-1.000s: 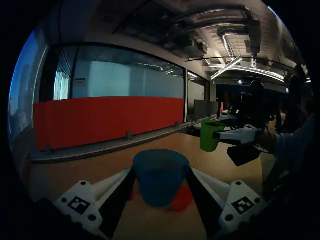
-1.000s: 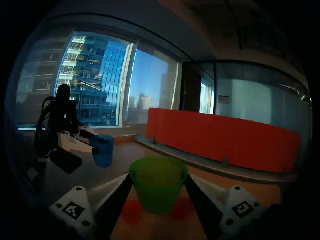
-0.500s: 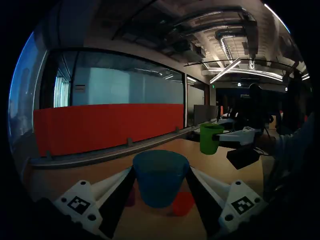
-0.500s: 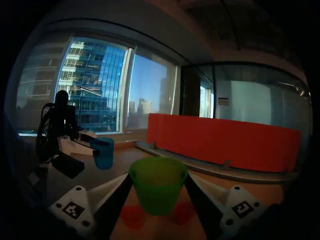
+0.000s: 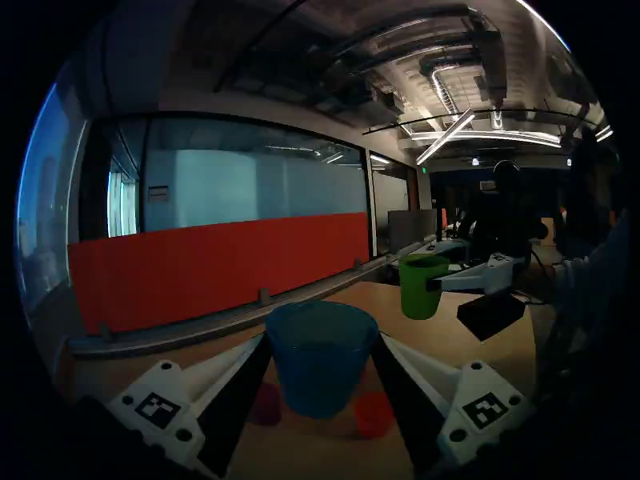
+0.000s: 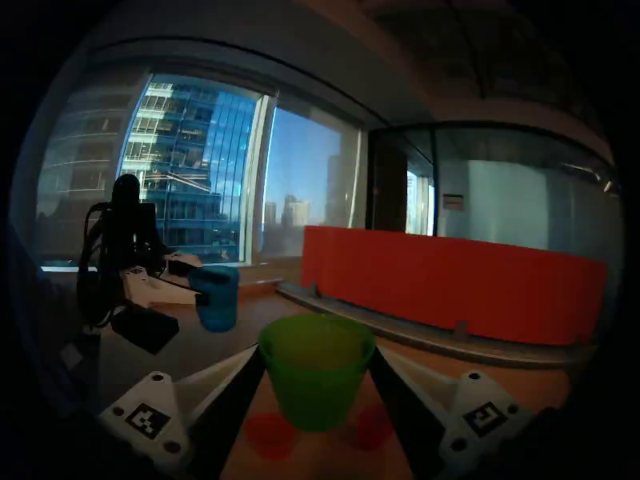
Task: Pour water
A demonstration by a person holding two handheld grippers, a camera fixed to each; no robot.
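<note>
In the left gripper view my left gripper (image 5: pixel 322 376) is shut on an upright blue cup (image 5: pixel 321 356), held above a wooden table (image 5: pixel 472 340). Off to the right in that view the right gripper (image 5: pixel 432 286) holds a green cup (image 5: pixel 419 285). In the right gripper view my right gripper (image 6: pixel 318 384) is shut on the upright green cup (image 6: pixel 317 370). To its left there, the left gripper (image 6: pixel 200 298) carries the blue cup (image 6: pixel 216 297). The two cups are apart. Whether either holds water is too dim to tell.
A long red partition (image 5: pixel 216 260) with a metal rail runs along the table's far side, also as the red partition (image 6: pixel 456 284). Red discs (image 5: pixel 372 412) lie on the table under the cups. Large windows (image 6: pixel 192 192) stand behind the left gripper.
Both grippers have risen slightly with their cups still held. The two cups have drawn a little closer to each other and stay upright.
</note>
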